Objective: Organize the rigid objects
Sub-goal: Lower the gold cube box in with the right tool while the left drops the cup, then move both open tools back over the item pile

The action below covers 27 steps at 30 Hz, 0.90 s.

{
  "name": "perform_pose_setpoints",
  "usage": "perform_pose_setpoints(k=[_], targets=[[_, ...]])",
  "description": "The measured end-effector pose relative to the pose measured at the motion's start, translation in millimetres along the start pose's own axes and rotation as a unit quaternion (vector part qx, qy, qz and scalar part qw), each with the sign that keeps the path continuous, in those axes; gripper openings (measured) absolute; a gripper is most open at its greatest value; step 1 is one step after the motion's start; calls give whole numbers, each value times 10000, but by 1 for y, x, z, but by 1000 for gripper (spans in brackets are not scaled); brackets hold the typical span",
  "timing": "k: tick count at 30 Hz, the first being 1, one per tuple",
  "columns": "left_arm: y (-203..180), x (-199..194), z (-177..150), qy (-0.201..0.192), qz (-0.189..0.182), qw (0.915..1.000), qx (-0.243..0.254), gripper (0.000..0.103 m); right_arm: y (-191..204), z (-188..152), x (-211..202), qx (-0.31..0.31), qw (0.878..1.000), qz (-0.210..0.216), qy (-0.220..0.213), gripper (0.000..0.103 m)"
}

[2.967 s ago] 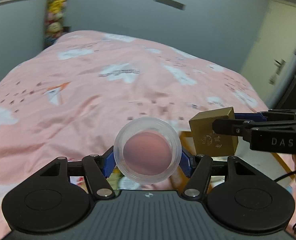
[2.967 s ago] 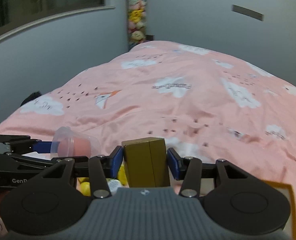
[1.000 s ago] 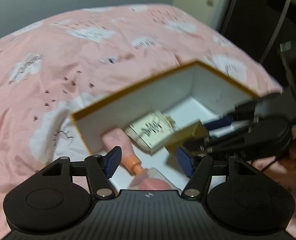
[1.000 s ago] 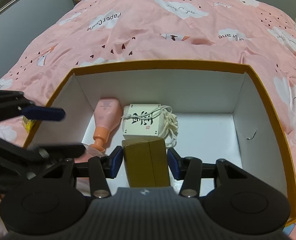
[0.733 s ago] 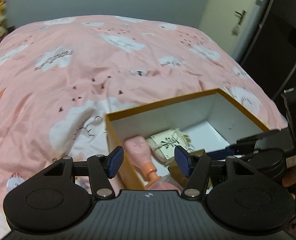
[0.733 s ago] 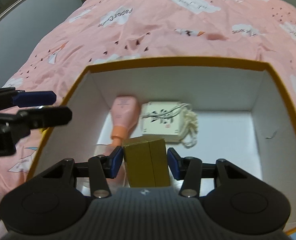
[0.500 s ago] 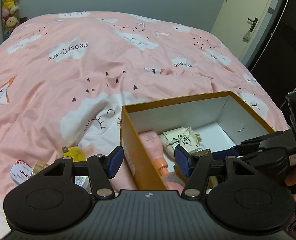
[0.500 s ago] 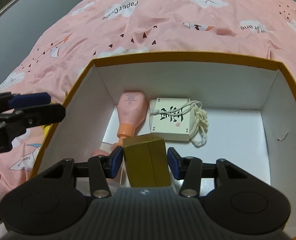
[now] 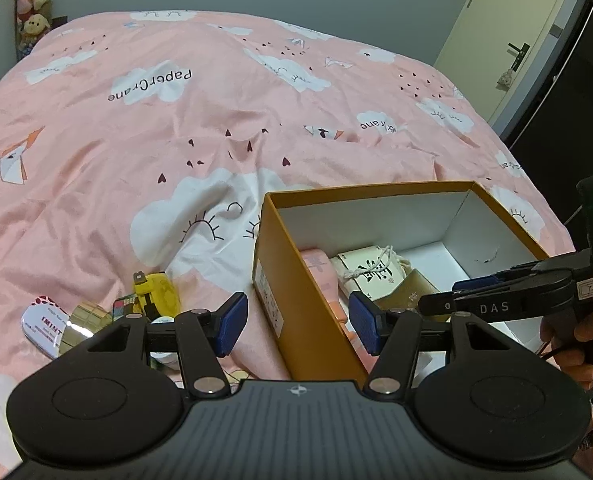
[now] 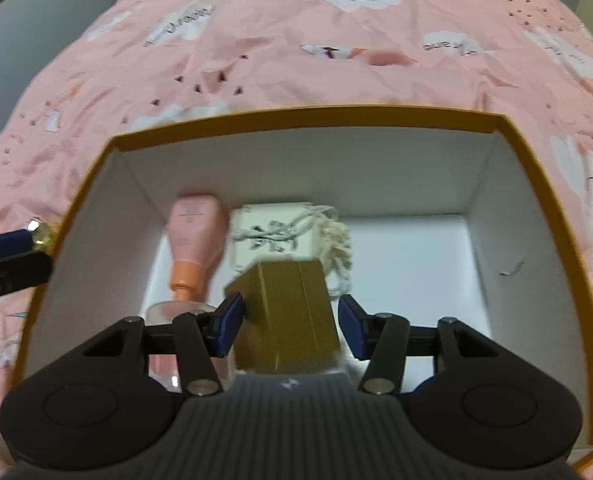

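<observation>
An orange box point(image 10: 296, 114) with white inside walls sits open on the pink bed. Inside it lie a pink bottle point(image 10: 194, 236), a white corded box point(image 10: 272, 232) and a clear jar point(image 10: 168, 316) with pink contents. My right gripper point(image 10: 290, 326) hangs inside the box and its jaws are opening. The gold box point(image 10: 292, 312) sits tilted between them, with a gap at the right pad. My left gripper point(image 9: 296, 324) is open and empty above the orange box's left wall point(image 9: 296, 280). In the left wrist view the gold box point(image 9: 410, 288) lies beside the right gripper's fingers point(image 9: 476, 292).
Loose items lie on the bedspread left of the orange box: a yellow toy point(image 9: 156, 288), a white mint tin point(image 9: 42, 320) and a shiny gold piece point(image 9: 84, 316). A hand point(image 9: 576, 344) holds the right gripper. A door point(image 9: 508, 40) stands at the far right.
The left gripper, no longer holding the clear jar, drew back left out of the box. The right jaws widened and the gold box tipped loose between them.
</observation>
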<state>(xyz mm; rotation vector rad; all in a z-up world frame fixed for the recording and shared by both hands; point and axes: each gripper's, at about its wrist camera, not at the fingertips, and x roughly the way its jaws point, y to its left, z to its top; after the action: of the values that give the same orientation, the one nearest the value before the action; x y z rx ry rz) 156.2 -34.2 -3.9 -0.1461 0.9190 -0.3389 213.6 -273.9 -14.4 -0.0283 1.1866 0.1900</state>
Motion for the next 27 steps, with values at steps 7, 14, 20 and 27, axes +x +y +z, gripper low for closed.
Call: perform_pose_setpoints(k=[7, 14, 20, 27], targets=[[0, 3, -1, 65, -21, 10000, -27, 65, -5, 1, 10, 91, 9990, 116, 423, 47], [3, 3, -1, 104, -6, 9999, -88, 65, 6, 2, 12, -115, 9959, 590, 678, 42], [1, 1, -3, 120, -35, 9999, -51, 65, 10, -1, 17, -17, 9944, 584, 876, 44], [-3, -5, -5, -17, -46, 10000, 34, 65, 11, -5, 4, -326, 9974, 249, 588, 50]])
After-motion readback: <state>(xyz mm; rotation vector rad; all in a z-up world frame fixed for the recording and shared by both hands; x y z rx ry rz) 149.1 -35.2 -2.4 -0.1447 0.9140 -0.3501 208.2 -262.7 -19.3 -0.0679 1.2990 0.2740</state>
